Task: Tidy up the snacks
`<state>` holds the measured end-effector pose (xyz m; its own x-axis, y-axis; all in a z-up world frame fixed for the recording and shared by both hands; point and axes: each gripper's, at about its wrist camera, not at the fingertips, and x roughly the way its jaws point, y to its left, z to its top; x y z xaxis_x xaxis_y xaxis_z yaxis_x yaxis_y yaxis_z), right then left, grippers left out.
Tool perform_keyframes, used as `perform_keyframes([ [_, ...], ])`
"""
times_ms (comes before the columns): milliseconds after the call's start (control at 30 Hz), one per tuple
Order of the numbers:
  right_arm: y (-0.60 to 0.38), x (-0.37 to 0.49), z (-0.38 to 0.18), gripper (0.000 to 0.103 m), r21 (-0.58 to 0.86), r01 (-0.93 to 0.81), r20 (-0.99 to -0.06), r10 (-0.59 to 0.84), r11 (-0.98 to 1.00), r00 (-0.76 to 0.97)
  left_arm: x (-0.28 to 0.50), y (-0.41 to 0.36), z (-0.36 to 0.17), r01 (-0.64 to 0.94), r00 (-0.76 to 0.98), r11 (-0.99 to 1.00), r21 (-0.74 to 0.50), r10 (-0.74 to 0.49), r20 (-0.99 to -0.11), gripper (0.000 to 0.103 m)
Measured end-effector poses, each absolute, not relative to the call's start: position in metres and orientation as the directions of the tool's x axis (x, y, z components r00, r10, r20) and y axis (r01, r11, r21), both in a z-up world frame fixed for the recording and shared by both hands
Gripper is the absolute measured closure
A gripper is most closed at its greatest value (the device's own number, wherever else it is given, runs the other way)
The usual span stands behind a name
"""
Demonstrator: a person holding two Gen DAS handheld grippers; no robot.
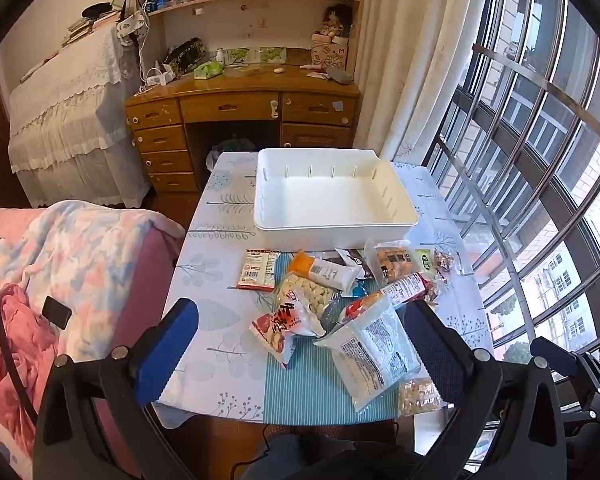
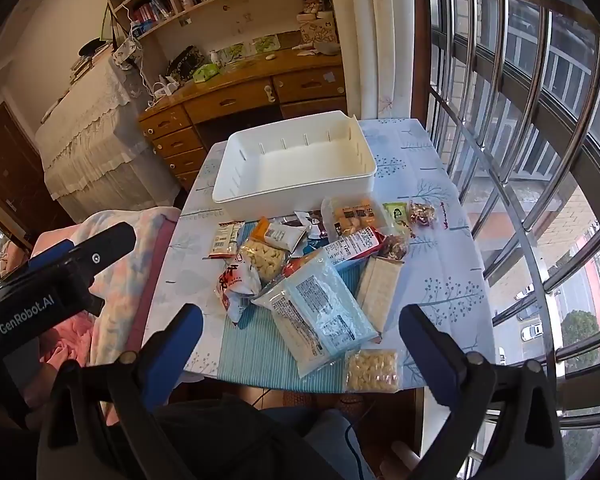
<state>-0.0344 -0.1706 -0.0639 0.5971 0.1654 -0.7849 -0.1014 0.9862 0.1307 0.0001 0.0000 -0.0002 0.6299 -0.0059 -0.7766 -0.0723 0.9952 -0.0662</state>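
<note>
Nothing is judged to be sorted yet: the white bin (image 1: 334, 196) stands empty at twelve o'clock on the counter (image 1: 220, 320), and all the snacks (image 1: 340, 296) lie heaped just in front of it, toward six o'clock. Both the left hand-held gripper (image 1: 300, 344) and the right hand-held gripper (image 2: 300, 344) are held above the near edge with jaws spread wide and nothing between them. Every packet is left to be moved.

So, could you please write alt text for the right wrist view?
The open right gripper hovers above a pile of snack packets on a small table, with nothing between its blue fingers. Behind the pile sits an empty white bin; the left gripper shows at left.
</note>
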Motion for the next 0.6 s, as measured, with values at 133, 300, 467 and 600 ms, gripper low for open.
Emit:
perform_keyframes([
  [133,-0.170,-0.033,-0.064,0.004,0.129,-0.102,-0.782,0.164,0.986,0.602,0.000,-0.001,-0.002,-0.066,0.627,0.995,-0.073,-0.015,-0.779,0.000],
  [300,-0.175,-0.025,-0.063,0.004,0.144,-0.105,-0.783,0.178,0.984,0.596,0.000,0.001,0.003,-0.064,0.629,0.996,-0.063,-0.009,-0.778,0.000],
  [467,-0.175,-0.018,-0.061,0.004,0.138,-0.106,-0.781,0.174,0.985,0.600,0.011,-0.002,-0.005,-0.067,0.622,0.996,-0.063,-0.008,-0.783,0.000],
  [600,-0.168,-0.021,-0.062,0.004,0.117,-0.101,-0.771,0.155,0.988,0.618,0.010,0.003,0.002,-0.054,0.631,0.995,-0.087,-0.033,-0.775,0.000],
])
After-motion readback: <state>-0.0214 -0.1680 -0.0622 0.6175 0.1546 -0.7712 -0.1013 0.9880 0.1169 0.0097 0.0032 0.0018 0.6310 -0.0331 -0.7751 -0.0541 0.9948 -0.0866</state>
